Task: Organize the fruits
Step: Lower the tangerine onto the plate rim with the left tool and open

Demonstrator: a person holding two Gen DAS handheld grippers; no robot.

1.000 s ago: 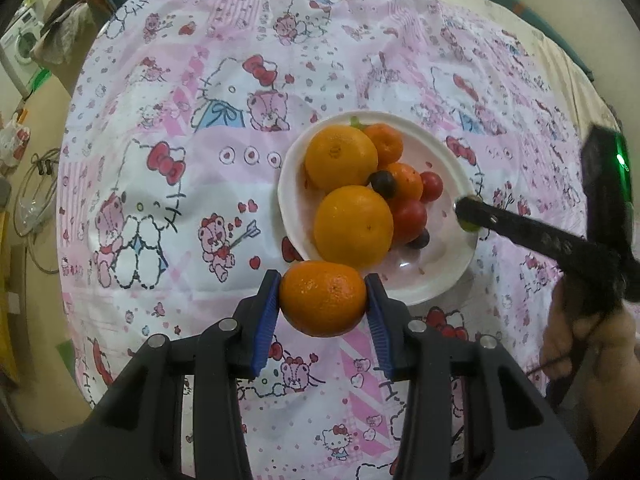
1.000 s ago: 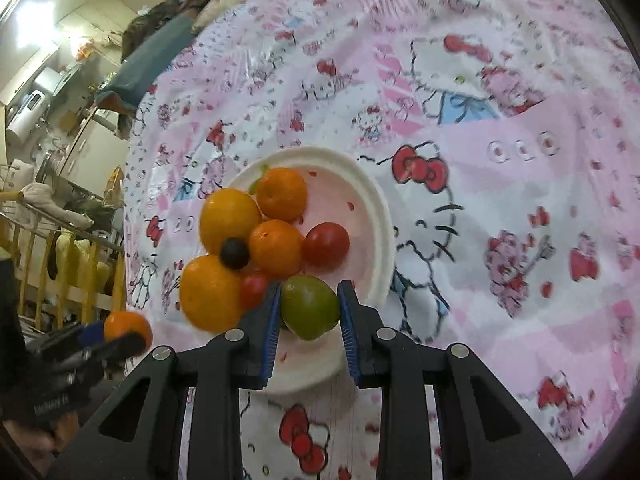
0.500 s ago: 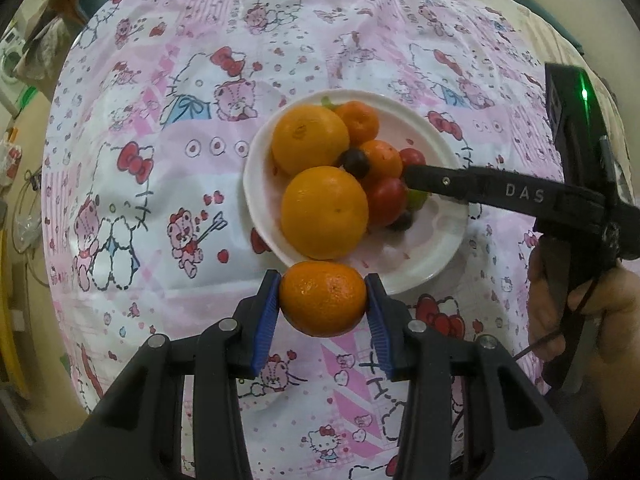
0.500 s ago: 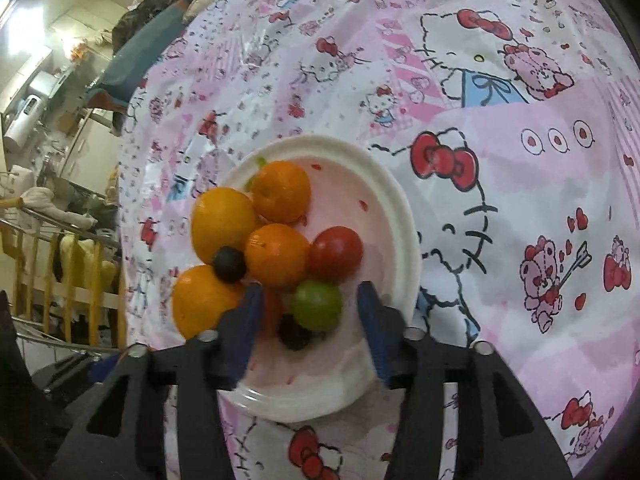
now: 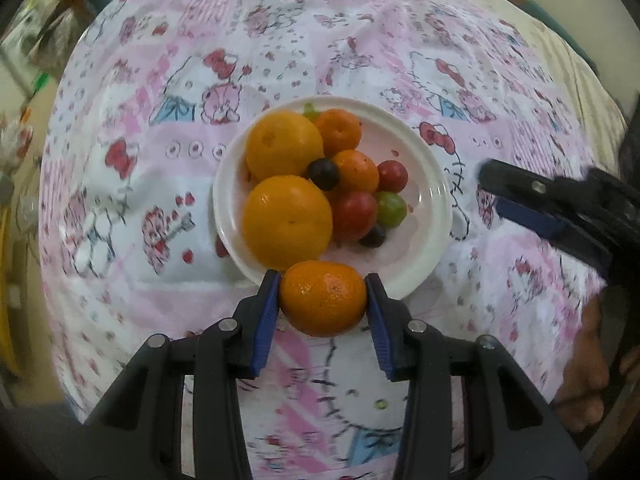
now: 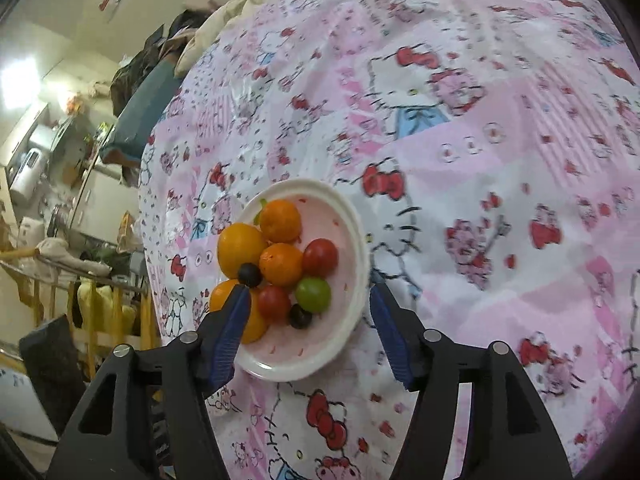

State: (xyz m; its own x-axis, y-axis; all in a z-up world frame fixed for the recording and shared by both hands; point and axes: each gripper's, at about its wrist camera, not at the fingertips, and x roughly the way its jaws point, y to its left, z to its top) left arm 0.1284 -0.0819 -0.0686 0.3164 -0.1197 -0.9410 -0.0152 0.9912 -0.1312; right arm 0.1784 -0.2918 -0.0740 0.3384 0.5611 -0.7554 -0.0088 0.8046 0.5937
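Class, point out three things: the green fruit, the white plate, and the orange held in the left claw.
green fruit (image 5: pixel 391 209), left wrist view, its middle
white plate (image 6: pixel 357 240), right wrist view, its right rim
held orange (image 5: pixel 323 298), left wrist view, its middle

Five oranges (image 5: pixel 323 304); two red tomatoes (image 5: pixel 354 216); two grapes (image 5: pixel 323 174); one plate (image 5: pixel 432 184).

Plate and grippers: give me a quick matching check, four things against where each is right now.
Things:
1. mandarin
2. green tomato
3. right gripper
4. dark grape

States:
A. resting atop the pile
B. jaws opening, nothing between them
C. clamped in the left gripper
D. lying on the plate, free

Pairs: 1-C, 2-D, 3-B, 4-A
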